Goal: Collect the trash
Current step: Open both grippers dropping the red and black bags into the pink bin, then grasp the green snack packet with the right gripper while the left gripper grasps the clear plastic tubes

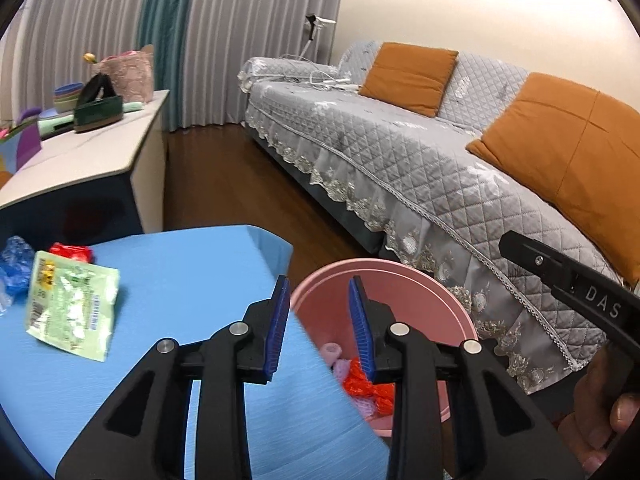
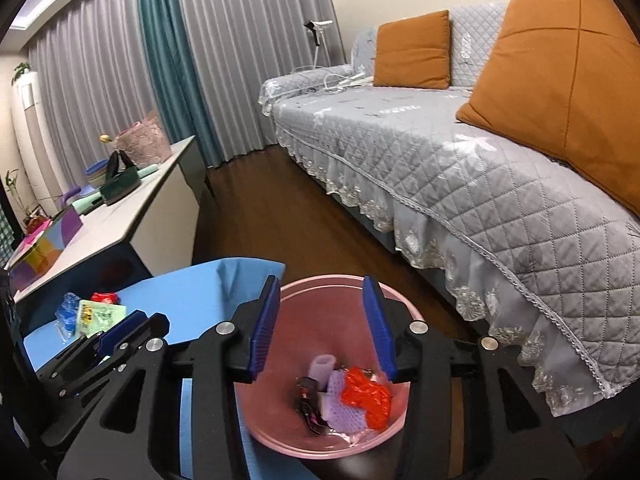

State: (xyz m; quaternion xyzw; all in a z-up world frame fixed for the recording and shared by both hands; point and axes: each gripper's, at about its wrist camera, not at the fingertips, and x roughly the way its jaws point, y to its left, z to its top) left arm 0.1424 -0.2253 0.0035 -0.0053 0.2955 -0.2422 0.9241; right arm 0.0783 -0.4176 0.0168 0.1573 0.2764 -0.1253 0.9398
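Right wrist view, right gripper (image 2: 322,328) jaws spread over pink bin (image 2: 340,292); left gripper (image 1: 319,322) jaws spread, empty

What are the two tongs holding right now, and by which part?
Nothing. Both the left tongs and right tongs stand open and empty above the pink bin.

Your left gripper (image 1: 319,294) and right gripper (image 2: 322,294) both angle downward, jaws parted and empty; your right hand (image 1: 600,408) grips its handle.
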